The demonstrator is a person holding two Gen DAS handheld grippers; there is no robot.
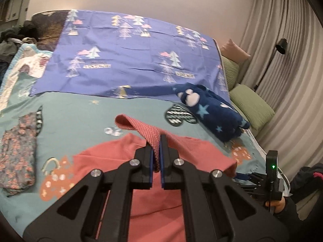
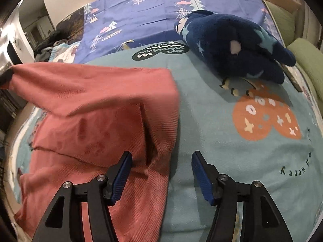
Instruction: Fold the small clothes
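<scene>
Only the left wrist view shows the folded floral garment (image 1: 17,153) lying far left on the teal blanket (image 1: 80,109). At centre, the left gripper (image 1: 158,151) pinches a ribbed edge of the coral knit garment (image 1: 157,191), lifting it off the blanket. The right wrist view alone shows the right gripper (image 2: 161,173) spread, nothing pressed between its blue pads, above the garment's right edge. A plush navy starred garment (image 2: 232,48) lies far right.
</scene>
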